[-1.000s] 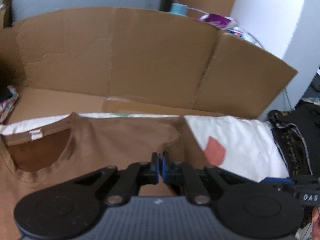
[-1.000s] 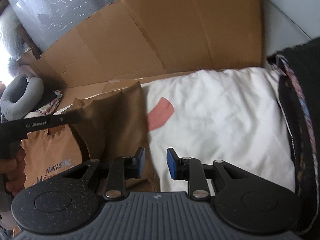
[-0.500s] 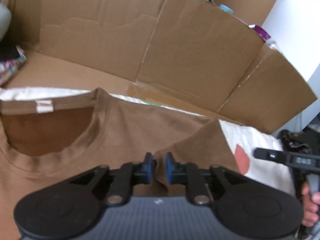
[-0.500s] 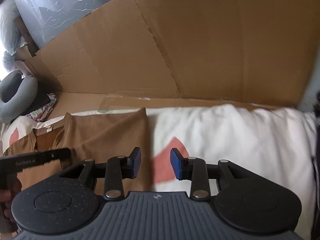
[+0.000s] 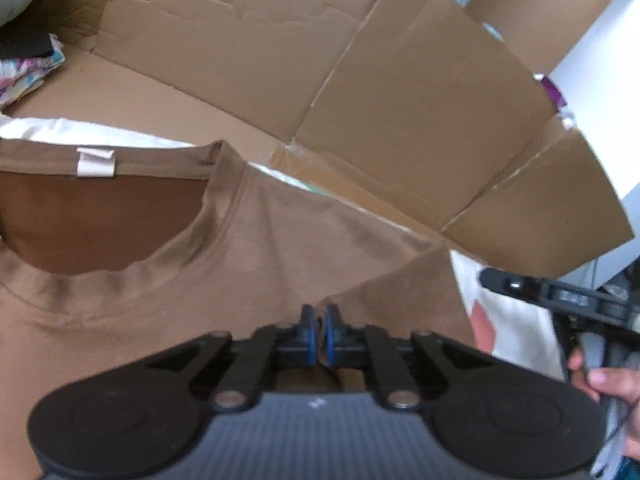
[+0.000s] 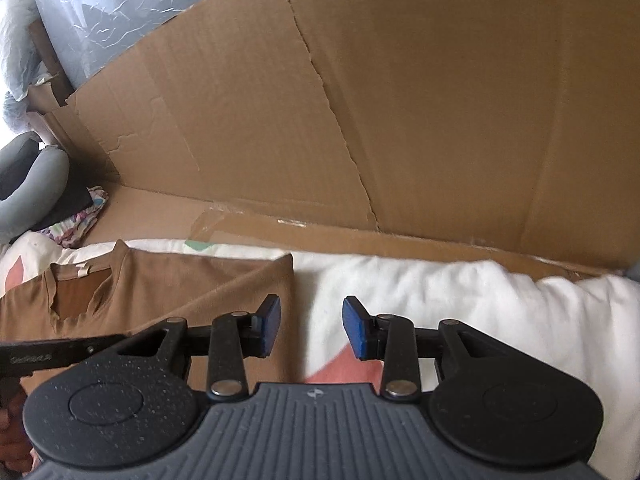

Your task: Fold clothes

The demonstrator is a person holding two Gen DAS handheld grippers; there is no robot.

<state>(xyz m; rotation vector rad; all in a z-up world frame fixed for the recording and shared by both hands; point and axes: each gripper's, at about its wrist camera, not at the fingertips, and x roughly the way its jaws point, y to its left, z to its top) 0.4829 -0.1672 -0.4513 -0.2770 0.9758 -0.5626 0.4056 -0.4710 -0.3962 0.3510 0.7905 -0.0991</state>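
Lying flat on a white quilt (image 6: 460, 292), the brown T-shirt (image 5: 304, 240) fills the scene from nine o'clock to centre, collar (image 5: 132, 272) towards ten. The left gripper (image 5: 319, 334) has its jaws closed on a pinch of the folded-in sleeve fabric. At three o'clock the right gripper (image 6: 310, 328) hovers over the quilt just beside the shirt's edge, jaws apart and empty. To fold cleanly, I'd keep that pinch taut and low, then bring the right side over evenly. Cardboard (image 6: 400, 100) stands behind.
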